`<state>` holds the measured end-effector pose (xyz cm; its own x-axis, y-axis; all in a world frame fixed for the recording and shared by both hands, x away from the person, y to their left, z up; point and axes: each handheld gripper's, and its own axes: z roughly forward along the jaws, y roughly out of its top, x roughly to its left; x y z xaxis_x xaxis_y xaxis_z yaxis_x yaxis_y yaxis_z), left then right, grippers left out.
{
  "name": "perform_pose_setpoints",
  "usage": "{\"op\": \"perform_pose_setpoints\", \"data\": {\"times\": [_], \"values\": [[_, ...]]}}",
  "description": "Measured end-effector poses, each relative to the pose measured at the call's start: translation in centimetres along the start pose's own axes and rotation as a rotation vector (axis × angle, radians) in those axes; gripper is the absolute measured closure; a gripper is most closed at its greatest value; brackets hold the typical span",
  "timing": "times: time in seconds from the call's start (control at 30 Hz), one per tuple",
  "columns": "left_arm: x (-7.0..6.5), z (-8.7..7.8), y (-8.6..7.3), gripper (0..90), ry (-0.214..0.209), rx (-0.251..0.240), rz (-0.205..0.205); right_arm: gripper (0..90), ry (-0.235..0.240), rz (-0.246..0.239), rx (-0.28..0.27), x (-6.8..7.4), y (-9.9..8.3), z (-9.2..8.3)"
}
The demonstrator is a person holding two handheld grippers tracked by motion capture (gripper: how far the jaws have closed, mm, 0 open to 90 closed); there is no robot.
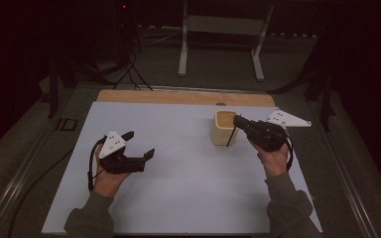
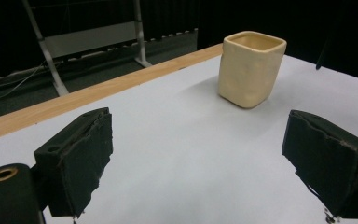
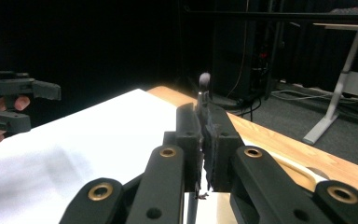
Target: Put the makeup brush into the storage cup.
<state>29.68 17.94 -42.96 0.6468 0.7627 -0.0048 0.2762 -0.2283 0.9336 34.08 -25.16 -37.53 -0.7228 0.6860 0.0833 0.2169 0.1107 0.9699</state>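
Dark curtains and a metal stand [image 1: 223, 29] sit behind your white table [image 1: 188, 198], which has a wooden strip [image 1: 178, 97] along its far edge. On the left, your left gripper [image 1: 140, 145] hovers low over the bare board with its jaws spread wide and nothing between them, aimed toward the cream square cup [image 1: 224, 127]. That cup stands upright near the table's far edge, right of centre. Your right gripper [image 1: 236, 122] is at the cup's right rim, jaws pinched together on a thin dark brush [image 3: 204, 86] whose shaft [image 1: 230, 136] slants down the cup's side.
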Motion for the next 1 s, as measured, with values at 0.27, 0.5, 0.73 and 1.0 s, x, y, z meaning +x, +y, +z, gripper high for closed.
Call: {"op": "perform_pose_setpoints", "data": {"times": [0.27,0.5,0.73,1.0], "values": [[0.4,-0.9,-1.2,9.8,-0.011,-0.004,-0.004,85.2,-0.018,0.011,-0.009,-0.5,0.1,-0.4],[0.4,-1.9,-1.9,9.7,-0.002,-0.018,0.009,85.2,-0.027,0.015,-0.02,-0.8,0.3,-0.6],[0.9,-2.8,-2.6,10.0,0.023,-0.023,-0.001,85.2,-0.042,0.024,-0.026,-1.3,0.3,-0.8],[1.4,-3.6,-3.4,10.0,0.044,-0.02,-0.012,85.2,-0.06,0.02,-0.032,-1.7,0.8,-1.0]]}}
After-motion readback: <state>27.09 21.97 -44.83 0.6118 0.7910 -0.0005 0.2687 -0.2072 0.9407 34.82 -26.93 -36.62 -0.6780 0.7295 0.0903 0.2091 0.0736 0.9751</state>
